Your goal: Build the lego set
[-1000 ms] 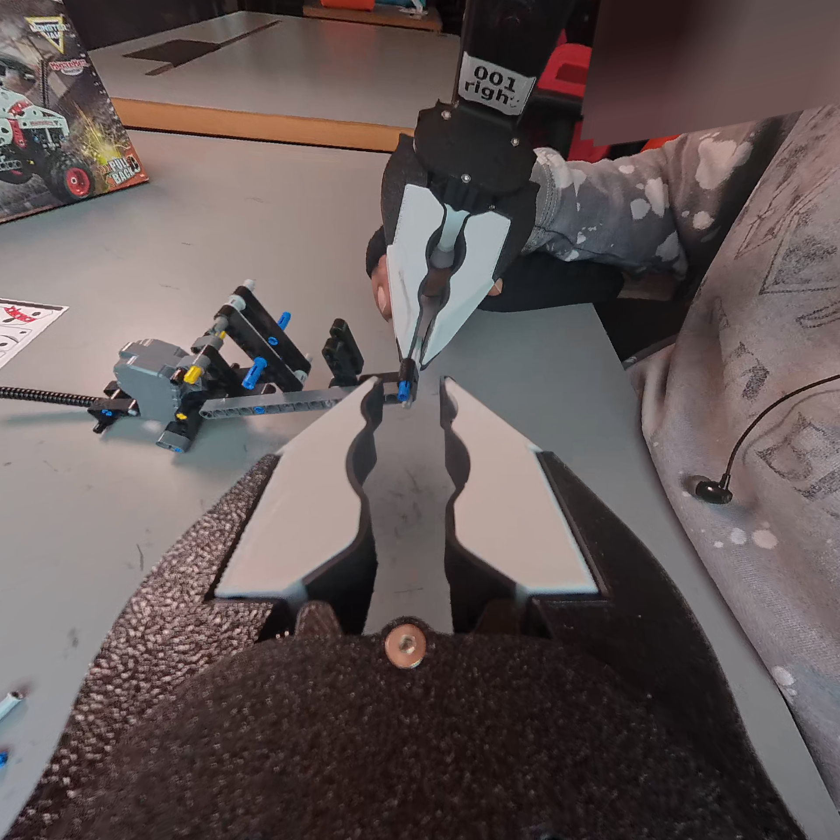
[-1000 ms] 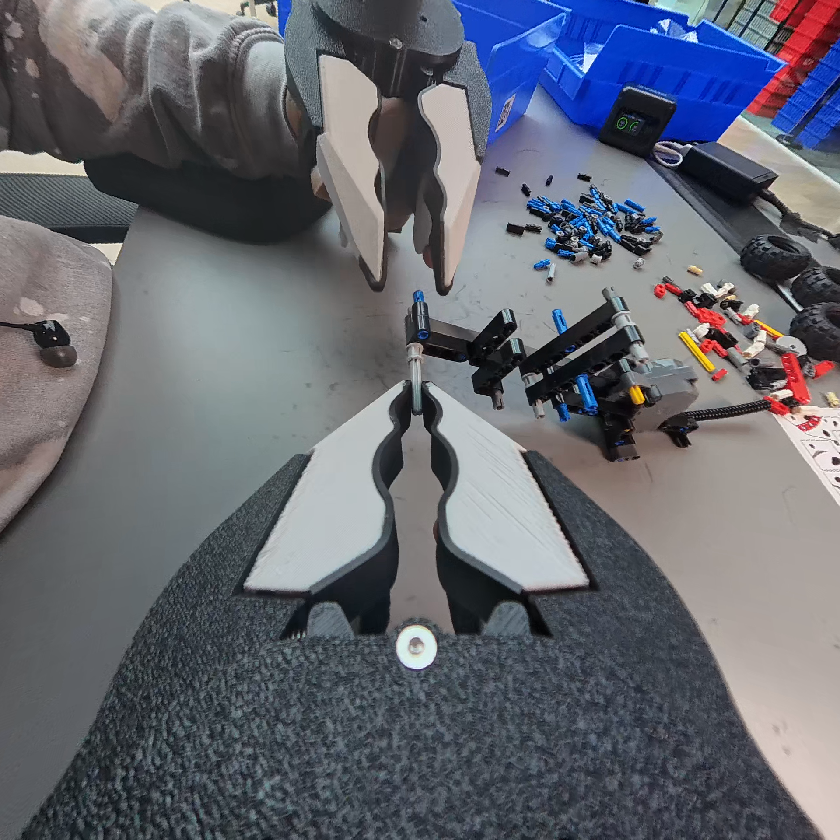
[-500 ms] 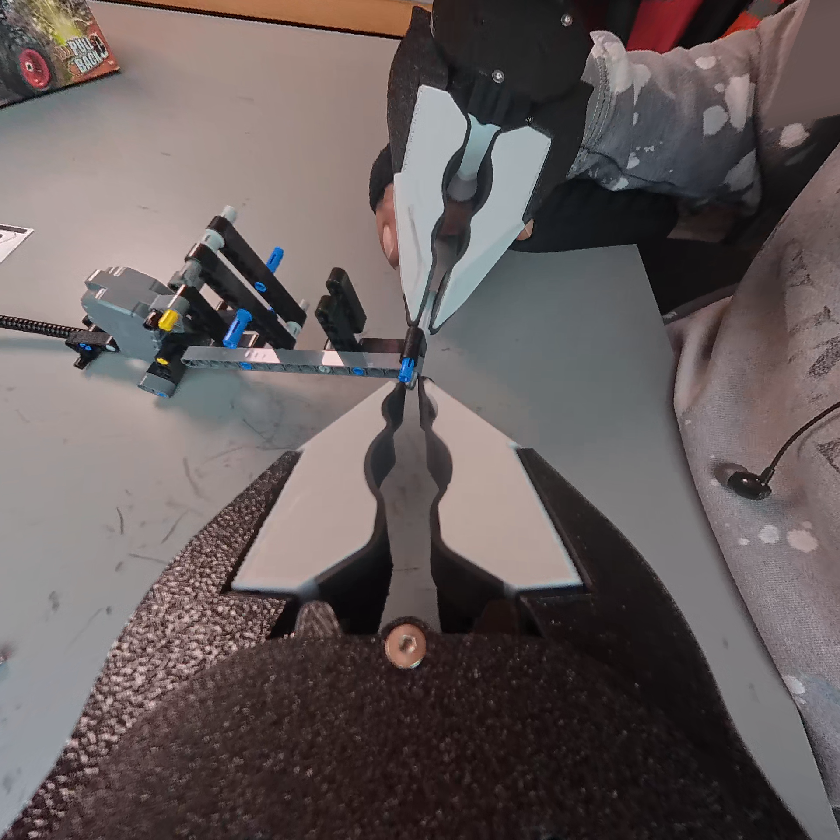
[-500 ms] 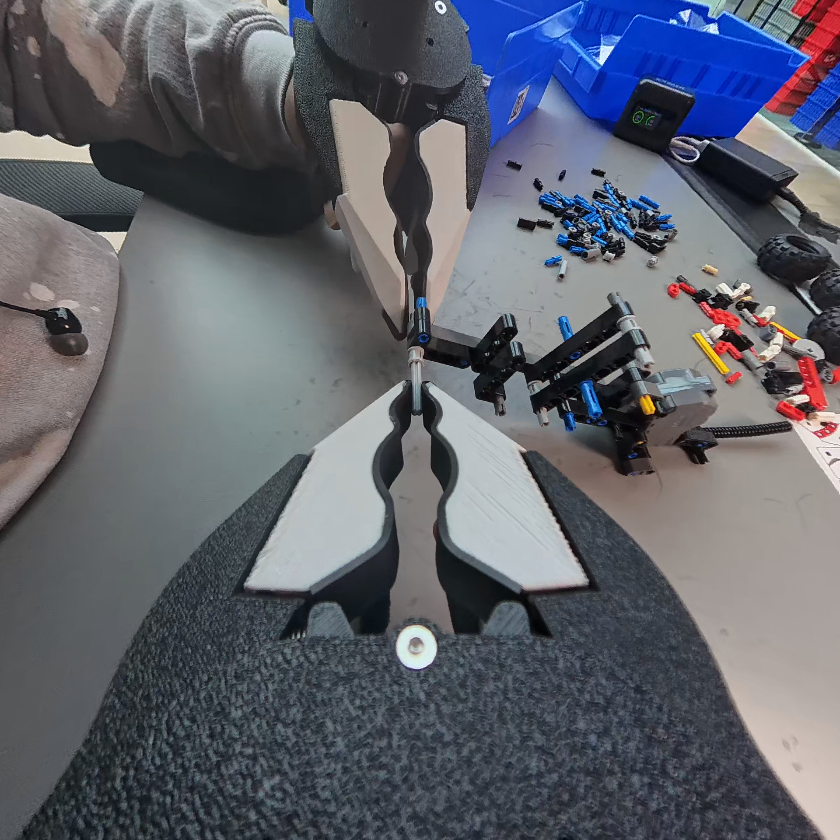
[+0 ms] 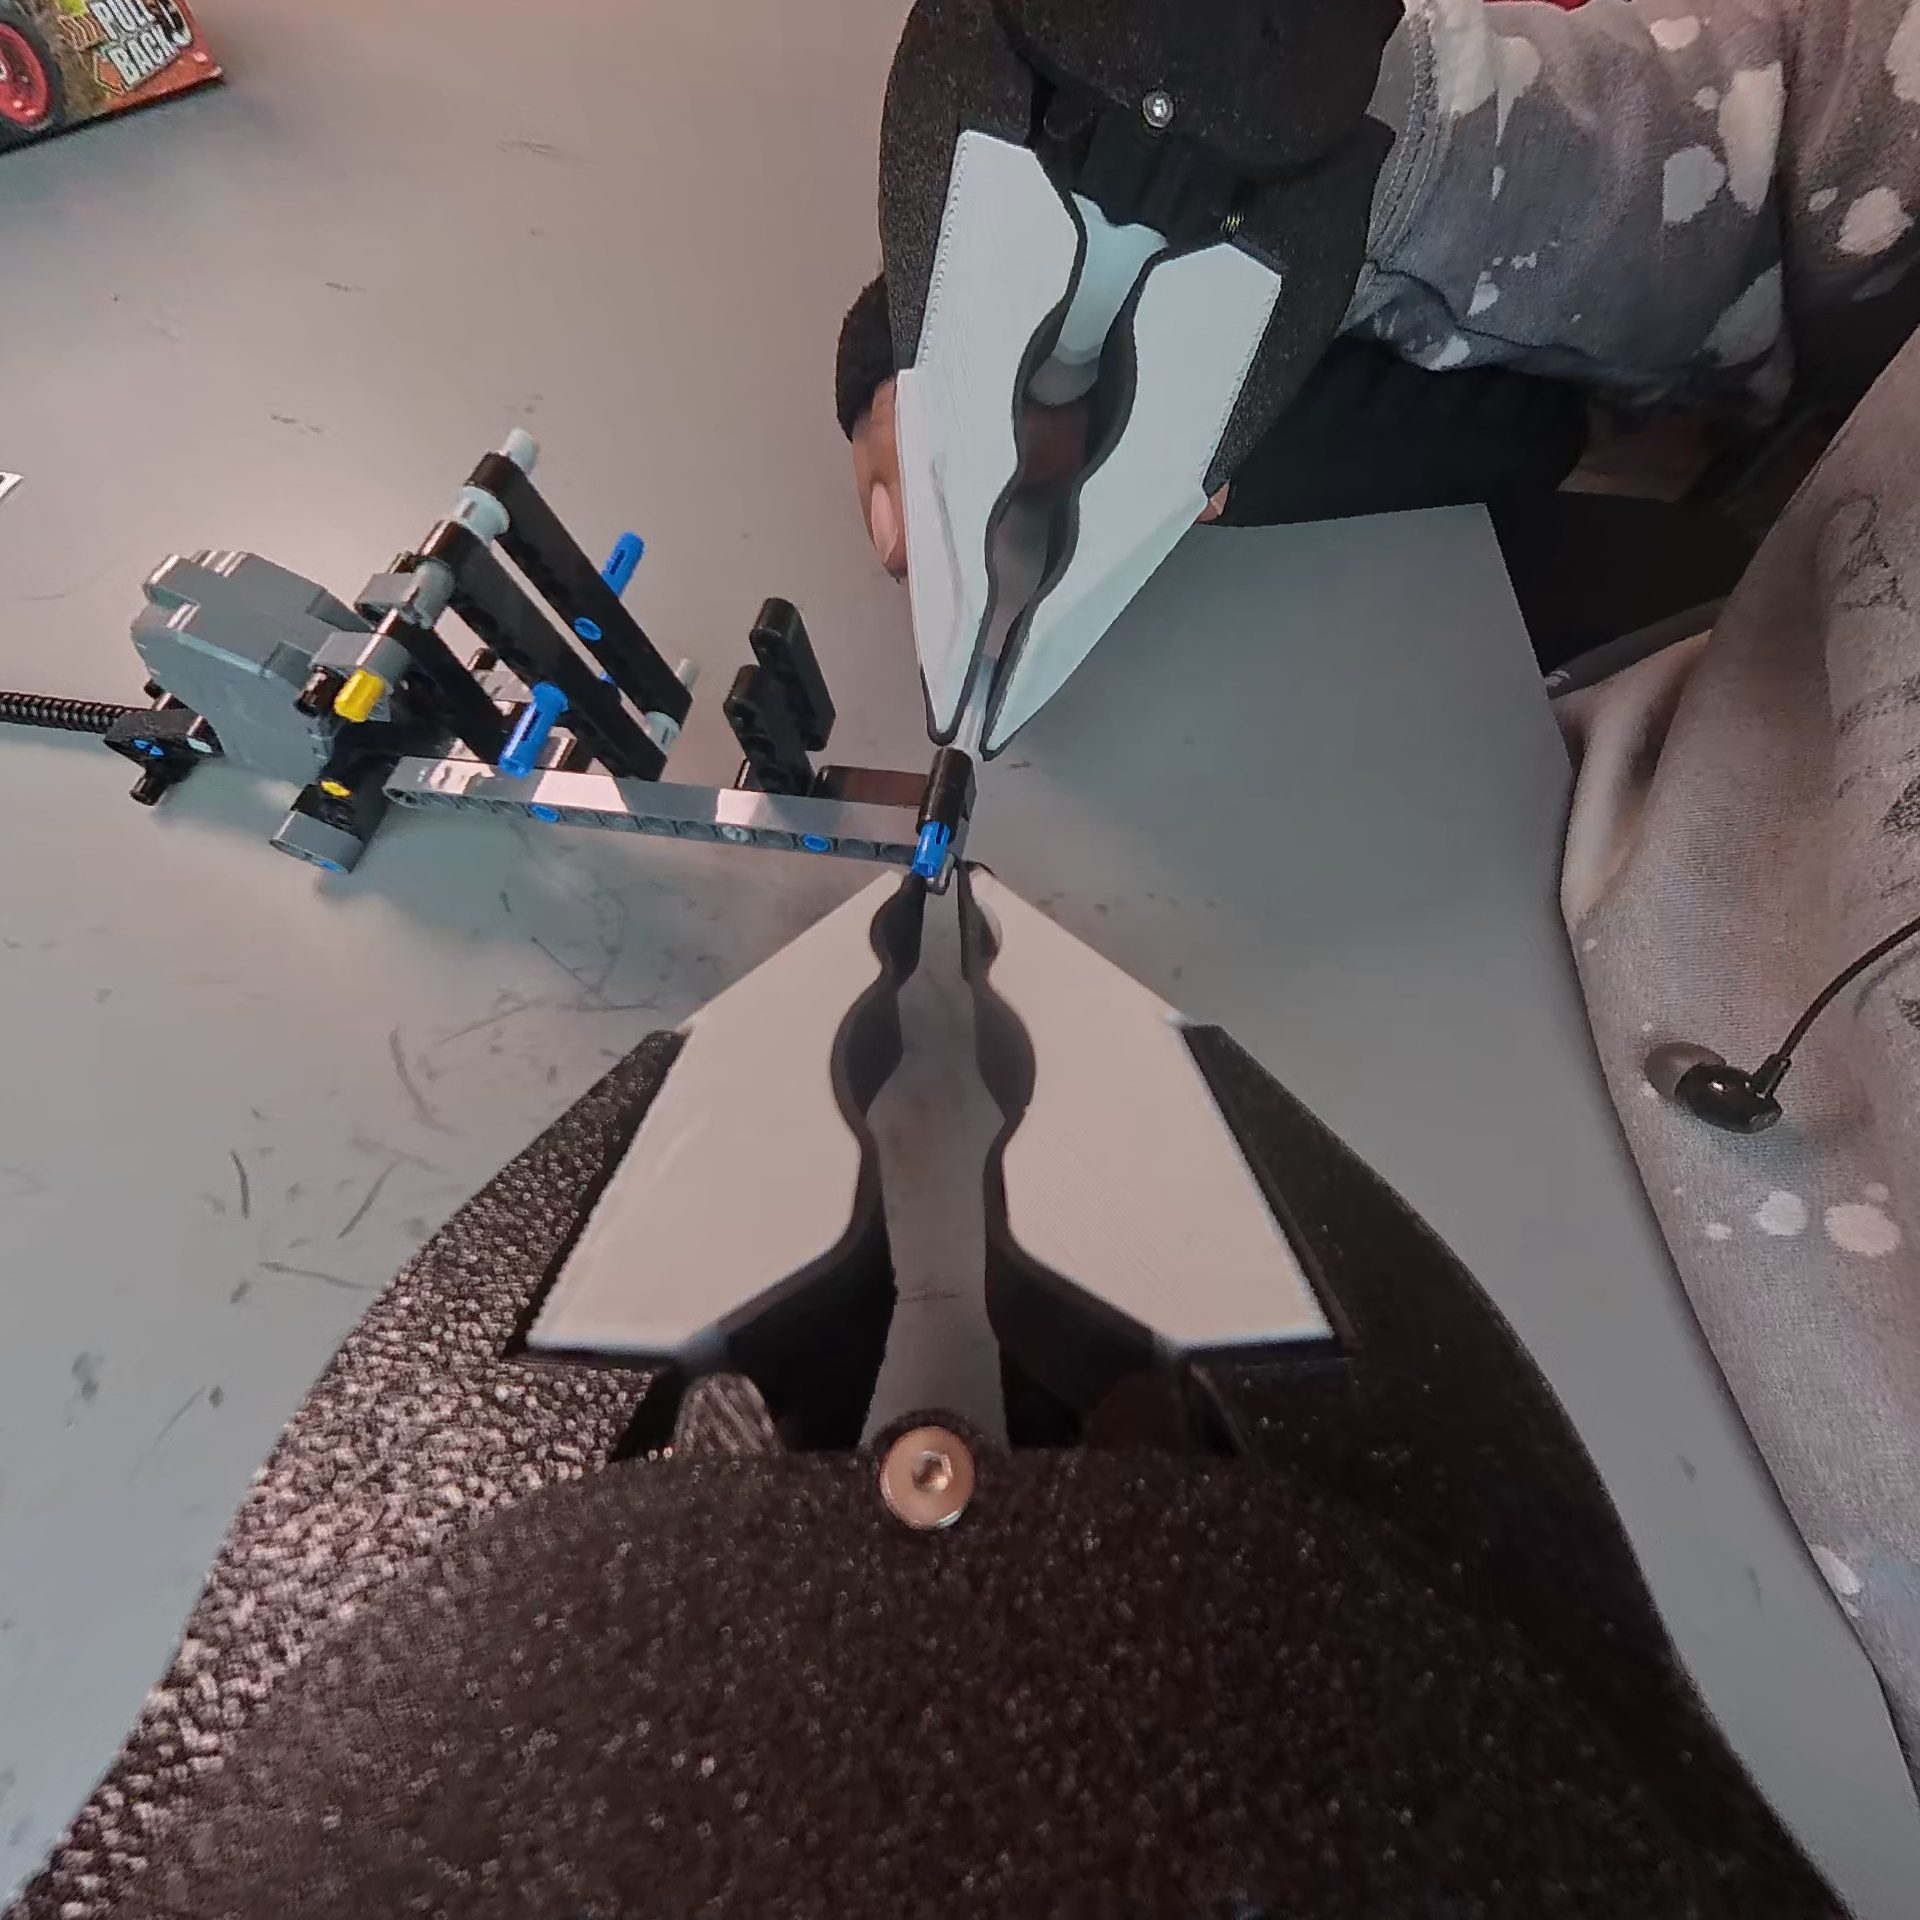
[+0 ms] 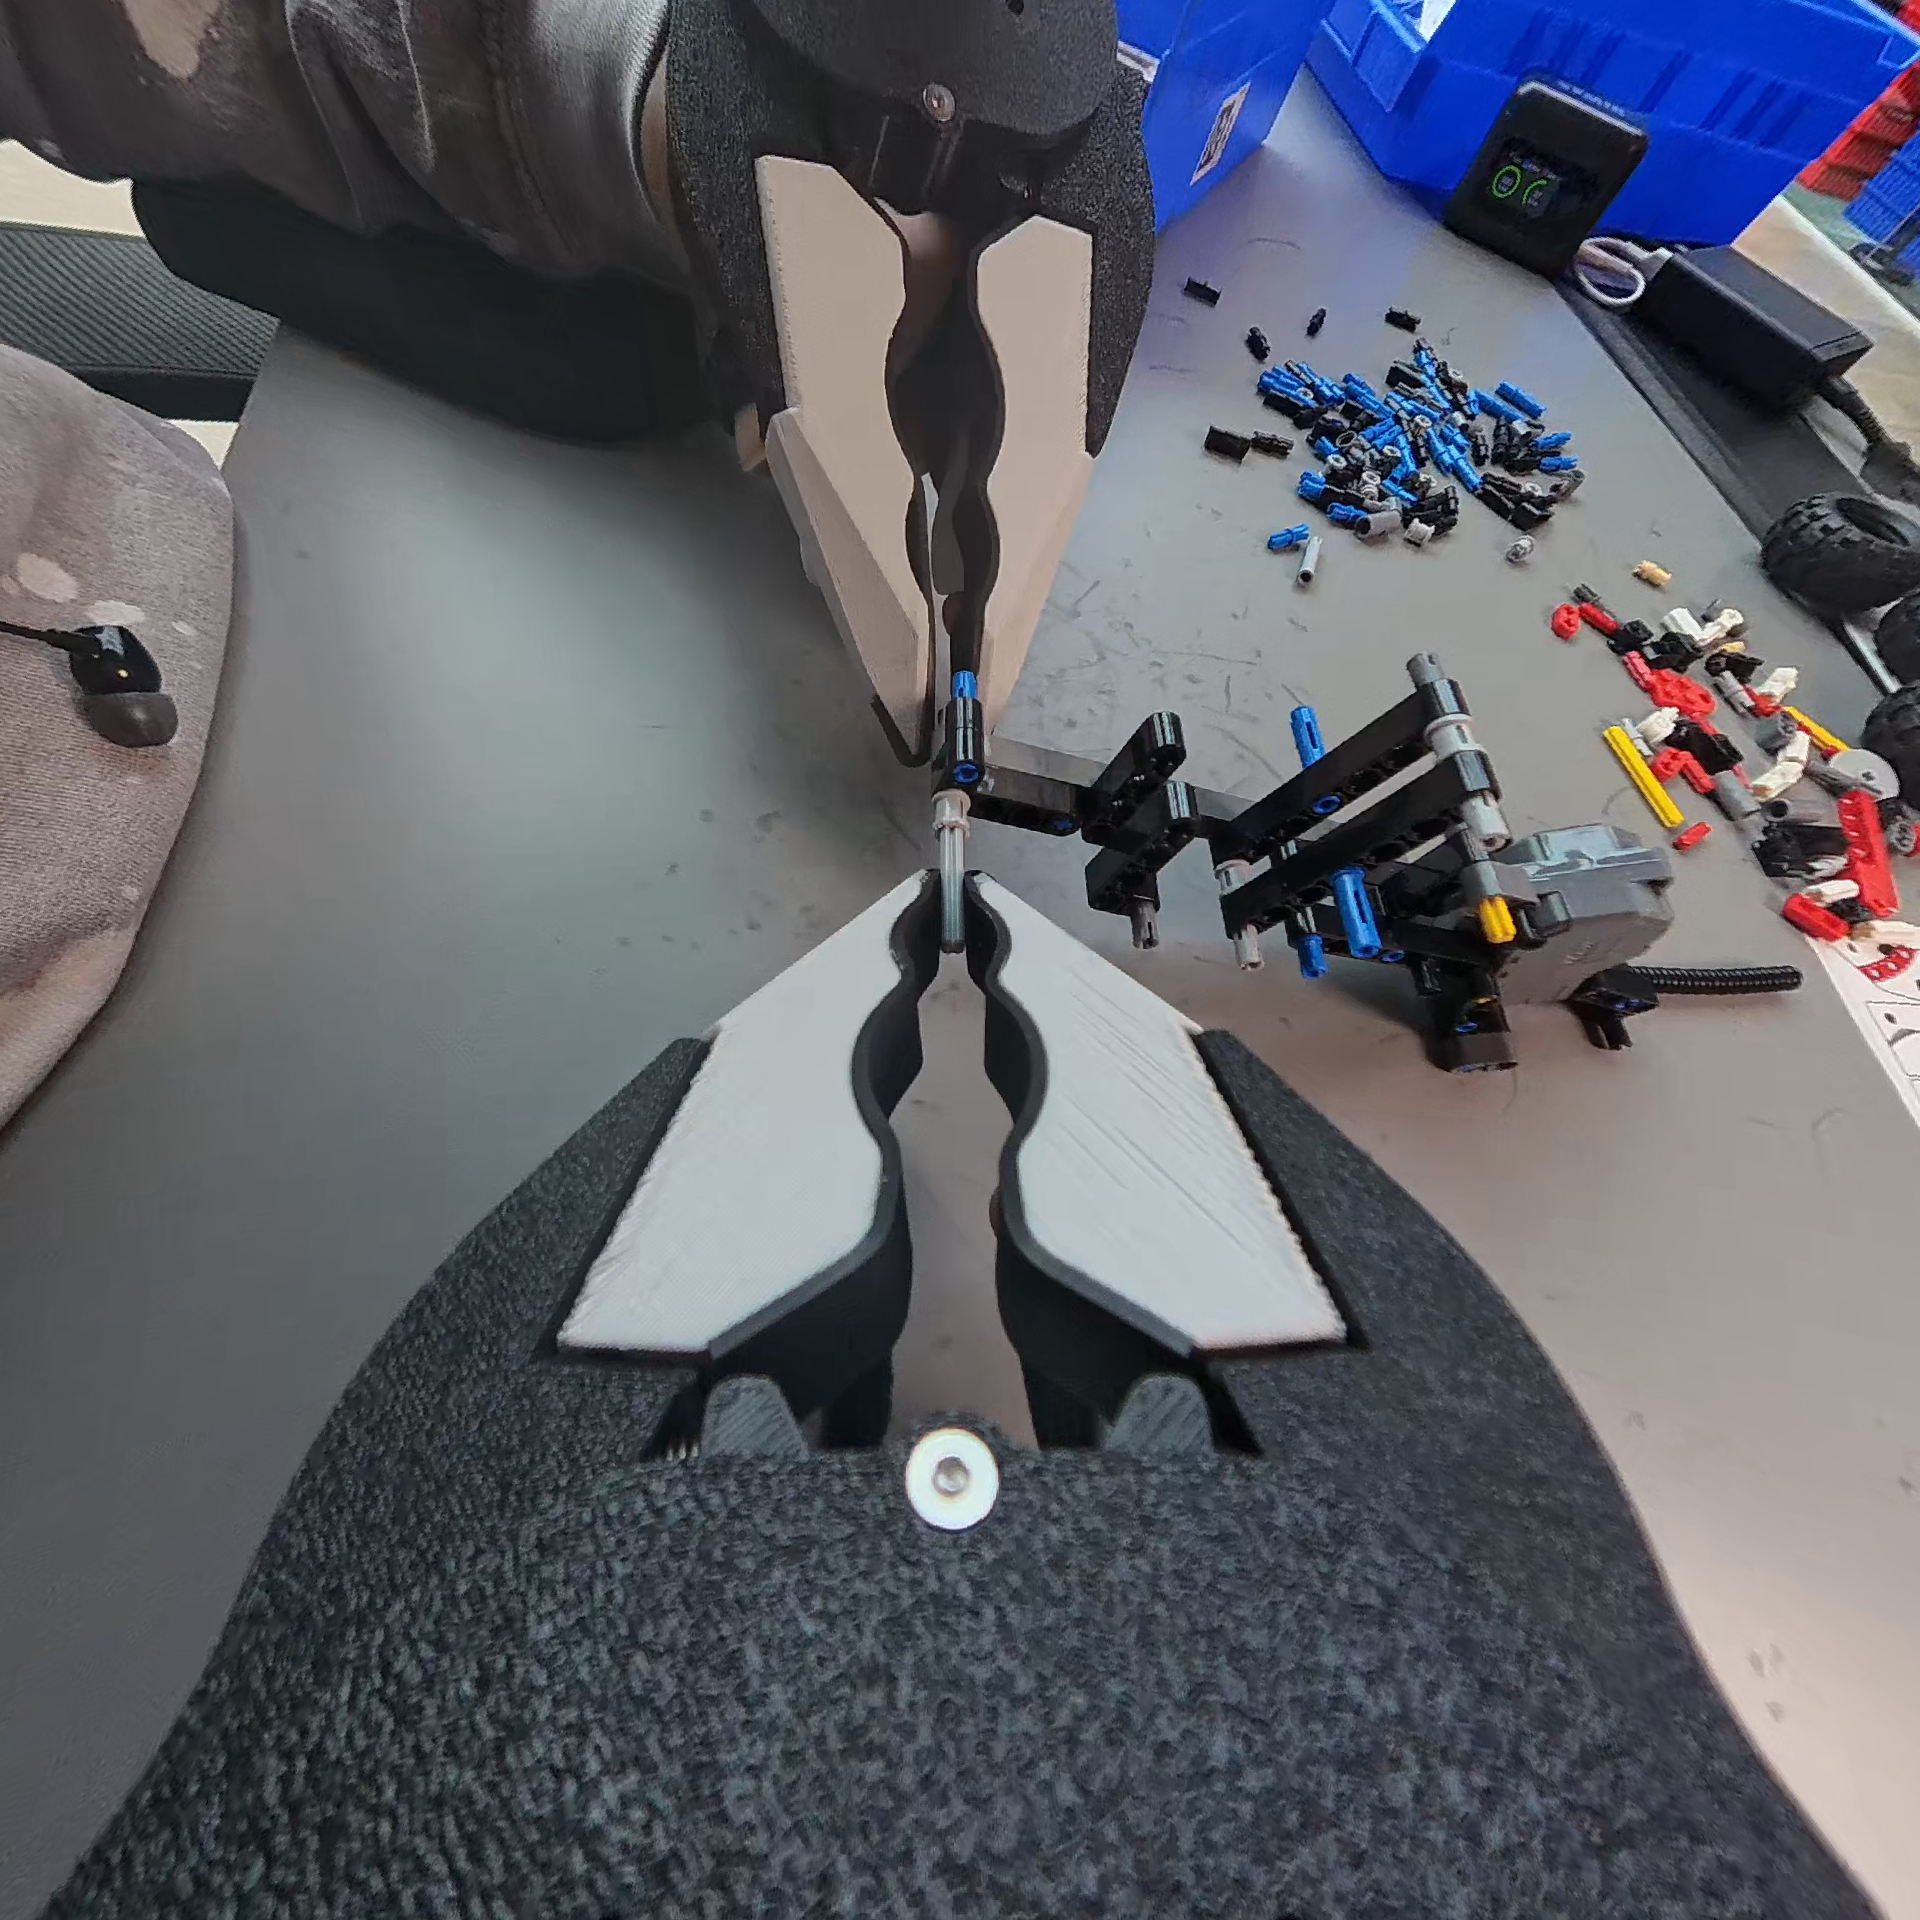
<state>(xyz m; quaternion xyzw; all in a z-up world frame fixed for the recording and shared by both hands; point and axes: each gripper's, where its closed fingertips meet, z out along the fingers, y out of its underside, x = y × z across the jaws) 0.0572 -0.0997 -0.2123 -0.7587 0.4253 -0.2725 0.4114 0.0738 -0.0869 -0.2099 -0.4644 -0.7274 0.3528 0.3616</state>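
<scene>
The partly built lego assembly (image 5: 488, 665) lies on the grey table (image 5: 312, 1039): a grey motor block, black beams and a long grey beam (image 5: 675, 816) ending in a black connector (image 5: 951, 800). It also shows in the right wrist view (image 6: 1351, 862). My left gripper (image 5: 935, 883) is shut on the blue pin (image 5: 932, 844) sticking out of that connector. My right gripper (image 6: 951, 894) is shut on a thin grey axle (image 6: 951, 862) that enters the connector (image 6: 964, 738) from the opposite side. The two grippers face each other tip to tip.
A pile of blue and black pins (image 6: 1413, 447), red, white and yellow parts (image 6: 1745, 748) and black tyres (image 6: 1839, 551) lie at the right. Blue bins (image 6: 1558, 94) and a black device (image 6: 1538, 177) stand behind. The set's box (image 5: 94, 62) is far left. The person's sleeve (image 5: 1558, 208) is close. My left and right fingertips are right by each other.
My left gripper was open a second ago; it has moved forward and shut on the blue pin. My right gripper has kept hold of the grey axle at the connector.
</scene>
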